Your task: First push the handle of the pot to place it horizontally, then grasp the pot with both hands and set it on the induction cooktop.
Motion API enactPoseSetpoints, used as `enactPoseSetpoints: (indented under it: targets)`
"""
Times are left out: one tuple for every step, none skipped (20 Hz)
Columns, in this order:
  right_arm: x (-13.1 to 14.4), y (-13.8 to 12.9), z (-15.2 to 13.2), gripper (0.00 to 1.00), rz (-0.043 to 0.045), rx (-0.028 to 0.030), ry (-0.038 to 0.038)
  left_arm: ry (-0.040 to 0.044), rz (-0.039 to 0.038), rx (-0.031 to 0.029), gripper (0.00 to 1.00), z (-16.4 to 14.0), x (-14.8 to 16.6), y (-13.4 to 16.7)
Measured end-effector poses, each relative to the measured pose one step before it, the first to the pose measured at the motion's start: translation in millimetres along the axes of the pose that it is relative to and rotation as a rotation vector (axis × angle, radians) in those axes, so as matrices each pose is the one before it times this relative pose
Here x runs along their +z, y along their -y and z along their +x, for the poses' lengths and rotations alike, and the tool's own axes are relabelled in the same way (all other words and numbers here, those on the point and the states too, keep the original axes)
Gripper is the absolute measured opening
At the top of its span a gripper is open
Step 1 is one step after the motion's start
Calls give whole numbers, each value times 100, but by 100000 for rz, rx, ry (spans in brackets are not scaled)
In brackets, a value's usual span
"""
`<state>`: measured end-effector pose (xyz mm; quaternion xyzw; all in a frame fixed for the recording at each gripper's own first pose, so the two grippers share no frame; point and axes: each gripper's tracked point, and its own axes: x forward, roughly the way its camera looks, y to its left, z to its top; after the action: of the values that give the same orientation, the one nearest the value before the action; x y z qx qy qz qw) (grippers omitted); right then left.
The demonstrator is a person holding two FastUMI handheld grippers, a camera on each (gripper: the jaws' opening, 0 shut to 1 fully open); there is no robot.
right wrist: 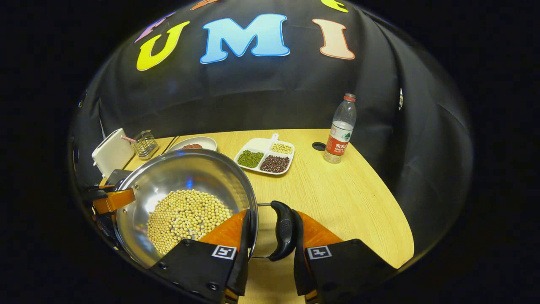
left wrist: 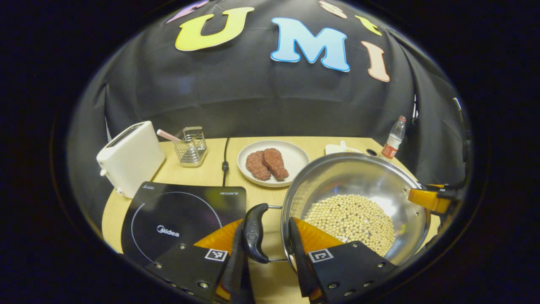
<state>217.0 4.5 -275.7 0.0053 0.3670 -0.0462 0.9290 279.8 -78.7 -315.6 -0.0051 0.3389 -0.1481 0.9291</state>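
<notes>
A steel pot [left wrist: 358, 181] with soybeans [left wrist: 350, 219] in it appears held just above the wooden table, right of the black induction cooktop [left wrist: 181, 219]. My left gripper [left wrist: 265, 245] is shut on the pot's black left handle [left wrist: 254, 232], one finger outside the handle and the other inside the rim. My right gripper [right wrist: 272, 236] is shut the same way on the right handle [right wrist: 282, 230]. The right gripper's orange finger [left wrist: 428, 198] also shows at the pot's far rim in the left gripper view. The left gripper's finger [right wrist: 112, 200] shows likewise in the right gripper view.
A white toaster [left wrist: 130, 158] and a wire holder [left wrist: 192, 145] stand behind the cooktop, with a black cable [left wrist: 225, 160] beside them. A plate [left wrist: 295, 158] of meat sits behind the pot. A divided tray of beans [right wrist: 265, 156] and a water bottle [right wrist: 339, 131] stand at the back right.
</notes>
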Motion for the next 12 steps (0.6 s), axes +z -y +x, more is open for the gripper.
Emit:
enactPoseSetpoints:
  targets:
    - [-111,-473,-441,43,498,125,144,419,28,-142,54,-311,157,-536]
    - [98,-592,-369,43,290,131,140,235,74,-15,54,-397,131,-577]
    - [38,-521,-215,43,97,151,309,261,148,82,54,-348,139,-573]
    - [136,-704,-234,43,19,180,380,590,100,236,58,-389,102,-697]
    - [-16,-611,-158,43,153,296,300,365,-93,158,58,-294,17,-590]
    - [55,-664,-238,43,49,349,65,349,-173,247,58,-268,34,-705]
    - [-67,-600,-202,43,-104,322,160,151,-171,198,58,-325,24,-632]
    - [145,-697,-124,43,-401,182,240,8,-454,200,54,-169,-63,-766]
    - [138,-616,-278,46,-614,48,414,125,-472,130,54,-232,-16,-664]
    - [175,-740,-92,43,-536,-15,510,119,-390,155,57,-263,12,-697]
    - [127,-690,-68,46,-487,212,262,100,-380,205,57,-116,92,-778]
    - [72,-737,-63,43,-250,397,-68,122,-422,275,57,-211,45,-766]
